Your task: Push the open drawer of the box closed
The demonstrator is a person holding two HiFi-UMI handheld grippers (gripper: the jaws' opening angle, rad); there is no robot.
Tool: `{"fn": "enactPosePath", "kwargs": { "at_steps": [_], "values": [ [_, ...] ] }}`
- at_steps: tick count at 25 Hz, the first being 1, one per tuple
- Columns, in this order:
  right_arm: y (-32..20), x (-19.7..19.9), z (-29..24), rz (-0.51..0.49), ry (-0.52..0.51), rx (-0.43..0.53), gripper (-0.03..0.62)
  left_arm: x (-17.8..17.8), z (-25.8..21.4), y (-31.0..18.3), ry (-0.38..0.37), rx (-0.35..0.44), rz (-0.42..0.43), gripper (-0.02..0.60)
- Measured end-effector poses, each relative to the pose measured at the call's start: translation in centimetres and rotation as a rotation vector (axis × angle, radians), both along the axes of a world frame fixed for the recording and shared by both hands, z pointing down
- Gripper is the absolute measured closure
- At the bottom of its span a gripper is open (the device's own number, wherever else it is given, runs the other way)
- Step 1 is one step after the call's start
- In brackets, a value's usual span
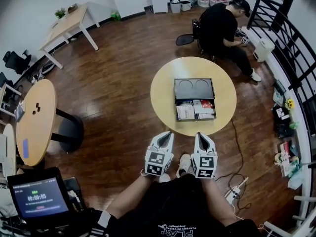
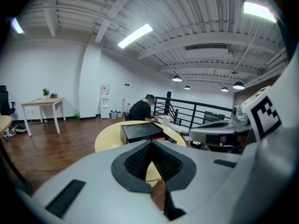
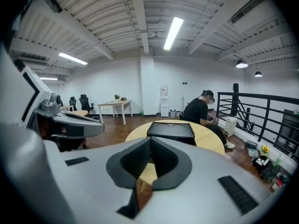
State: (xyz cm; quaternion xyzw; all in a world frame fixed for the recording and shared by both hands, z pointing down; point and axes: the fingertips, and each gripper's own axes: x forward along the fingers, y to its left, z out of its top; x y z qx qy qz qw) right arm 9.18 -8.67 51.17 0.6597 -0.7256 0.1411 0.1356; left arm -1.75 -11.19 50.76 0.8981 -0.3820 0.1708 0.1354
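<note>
A black box [image 1: 194, 89] sits on a round yellow table [image 1: 163, 95], with its drawer [image 1: 195, 110] pulled open toward me and holding several packets. Both grippers hang short of the table's near edge, side by side. My left gripper [image 1: 165, 135] is shut with nothing in it, and so is my right gripper [image 1: 201, 136]. In the left gripper view the box [image 2: 142, 132] lies ahead beyond the shut left gripper [image 2: 151, 143]. The right gripper view shows the box [image 3: 172, 130] straight ahead past the shut right gripper [image 3: 150, 140].
A person in black [image 1: 222, 26] sits just beyond the table. Another round table [image 1: 37, 120] stands at the left, a screen [image 1: 37, 196] at the lower left. A black railing [image 1: 291, 43] runs along the right. A power strip and cables [image 1: 234, 191] lie on the floor.
</note>
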Motion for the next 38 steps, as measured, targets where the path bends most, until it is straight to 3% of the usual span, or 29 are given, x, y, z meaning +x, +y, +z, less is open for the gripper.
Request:
{"fn": "enactPosePath", "kwargs": {
  "at_steps": [11,17,25,38],
  "values": [
    [-4.0,1.8,4.3,-0.042,-0.042,-0.093,0.589,1.9,3.5,-3.6,-0.047,-0.053,-0.041,0.584],
    [-6.0,2.1,6.1,-0.084,-0.036,-0.149,0.589,2.0,4.8,-5.5,-0.063,-0.113,-0.104,0.584],
    [-6.8,2.9,8.5,-0.087,-0.009,-0.236,0.589,2.3,5.3,-6.5,-0.067,-0.139,-0.158,0.584],
    [-8.7,3.9,14.1,-0.024,0.02,-0.385,0.589,1.8,9.6,-10.3,-0.041,-0.23,-0.17,0.584]
  ]
}}
